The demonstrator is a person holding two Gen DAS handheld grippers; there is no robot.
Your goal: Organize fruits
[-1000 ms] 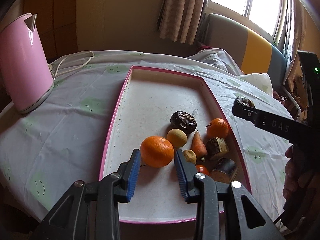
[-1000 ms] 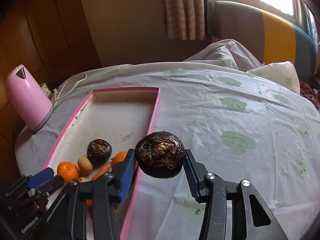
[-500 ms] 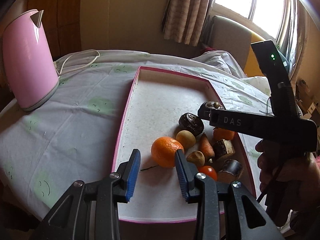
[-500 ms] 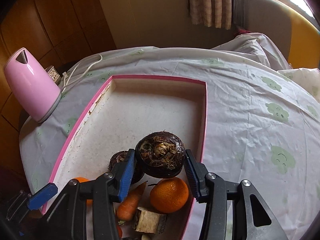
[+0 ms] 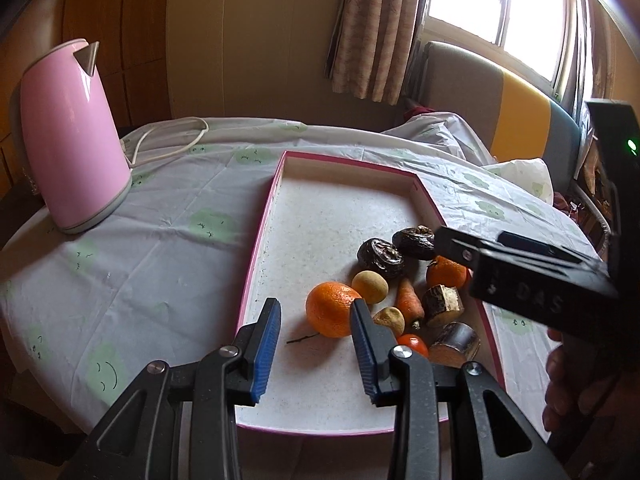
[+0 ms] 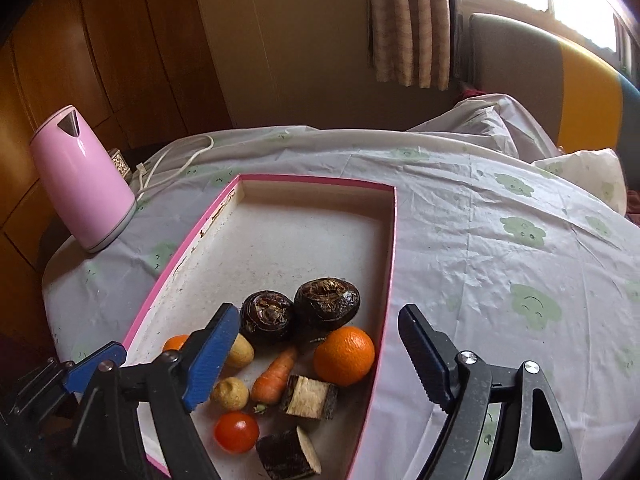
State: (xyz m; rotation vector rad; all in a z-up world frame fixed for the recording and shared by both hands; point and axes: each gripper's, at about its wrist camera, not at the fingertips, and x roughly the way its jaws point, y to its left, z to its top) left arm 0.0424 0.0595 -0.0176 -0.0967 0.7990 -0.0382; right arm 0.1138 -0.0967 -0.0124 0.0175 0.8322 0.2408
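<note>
Produce sits clustered at the near right corner of a shallow pink-rimmed tray [image 6: 394, 240] on a tabletop [image 6: 500, 264] covered by a pale cloth printed with green smiling shapes. Two dark water chestnuts [image 6: 327, 304] lie side by side, touching, on the far edge of the cluster. Nearer in the tray are an orange [image 6: 344, 356] against the tray's right wall, a small carrot [image 6: 276, 376], two yellowish round fruits [image 6: 230, 393], a cherry tomato [image 6: 236, 432] and two cut dark-barked chunks [image 6: 308, 397]. A second orange [image 5: 332, 309] rests toward the tray's middle, left of the cluster. The rest of the tray is bare white floor.

The right claw [image 6: 316, 356] angles down over the cluster, its blue-padded jaws opening wide; nothing is gripped, and the chestnuts lie on the tray floor just beyond the tips. The left claw [image 5: 314, 344] angles down at the tray's near end, jaws partly apart and gripping nothing, its right pad just beside the second orange. A hand [image 5: 576, 392] holds the right claw's body at the tray's right side.

The letters "DAS" [image 5: 538, 298] show on the right claw's body. A pink electric kettle [image 5: 68, 136] stands left of the tray.
</note>
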